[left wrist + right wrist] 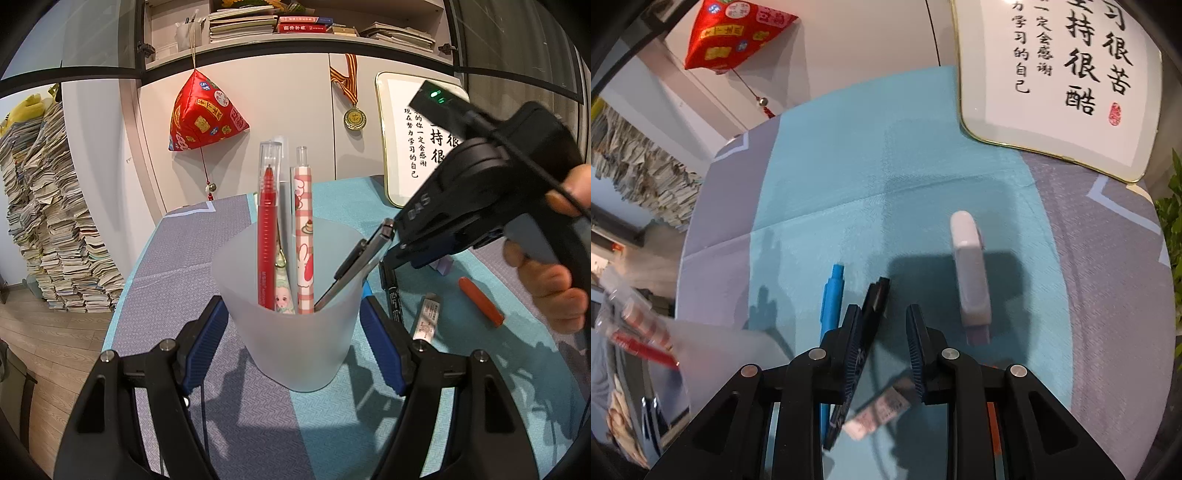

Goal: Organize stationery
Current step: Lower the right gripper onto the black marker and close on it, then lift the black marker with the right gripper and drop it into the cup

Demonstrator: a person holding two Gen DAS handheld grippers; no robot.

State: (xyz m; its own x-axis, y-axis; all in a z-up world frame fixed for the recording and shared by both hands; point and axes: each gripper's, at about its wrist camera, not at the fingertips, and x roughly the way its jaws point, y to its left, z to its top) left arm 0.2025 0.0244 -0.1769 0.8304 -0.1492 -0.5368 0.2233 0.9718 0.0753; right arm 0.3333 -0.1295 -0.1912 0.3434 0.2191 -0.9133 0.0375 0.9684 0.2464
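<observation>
Gripping frosted cup (295,332): left hand-held gripper (293,339) | right hand-held gripper (884,354) parted, black pen (875,299) against one finger (grip unclear)

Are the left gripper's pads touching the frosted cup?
Cannot tell. In the left wrist view the left gripper flanks the frosted cup closely; the pads sit at its walls, but contact is unclear.

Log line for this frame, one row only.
left tongs: clamped on cup | right tongs: open, at black pen's top end | black pen: leaning in cup | blue pen: lying outside cup
</observation>
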